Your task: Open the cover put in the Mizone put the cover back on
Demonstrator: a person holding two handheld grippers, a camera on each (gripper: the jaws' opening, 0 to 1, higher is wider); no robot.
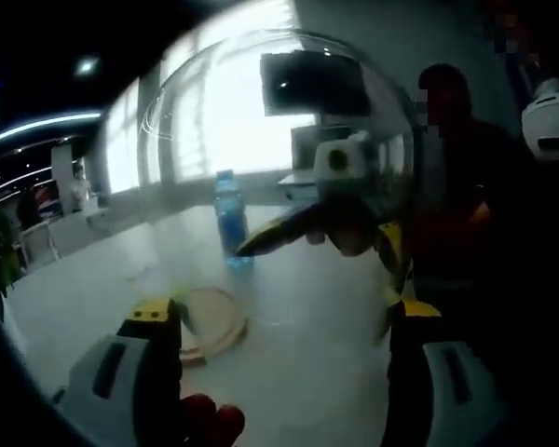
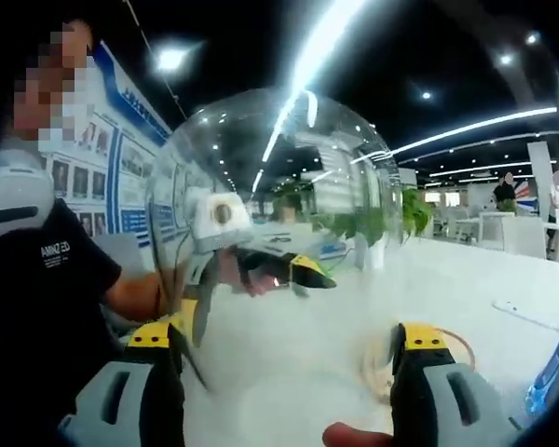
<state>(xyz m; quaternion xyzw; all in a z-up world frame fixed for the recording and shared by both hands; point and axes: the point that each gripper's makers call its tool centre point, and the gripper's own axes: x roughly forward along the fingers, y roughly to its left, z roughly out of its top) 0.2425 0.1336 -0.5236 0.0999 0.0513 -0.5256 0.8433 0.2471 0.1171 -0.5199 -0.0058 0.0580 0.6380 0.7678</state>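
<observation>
A clear glass dome cover (image 1: 279, 121) hangs in the air above the white table (image 1: 298, 363), between both grippers. My left gripper (image 1: 284, 317) has its jaws spread wide against the cover's sides. The right gripper (image 1: 321, 247) shows through the glass, clasping the cover from the far side. A blue Mizone bottle (image 1: 229, 219) stands upright on the table beyond the cover. The round wooden base (image 1: 212, 324) lies bare at the lower left. In the right gripper view the cover (image 2: 279, 186) sits between my right gripper (image 2: 284, 340) jaws, with the left gripper (image 2: 261, 279) behind it.
A person in a black shirt (image 2: 47, 279) holds the grippers. The wooden base (image 2: 461, 345) and the bottle's blue edge (image 2: 557, 368) lie to the right in the right gripper view. Desks and plants (image 2: 410, 214) stand far behind.
</observation>
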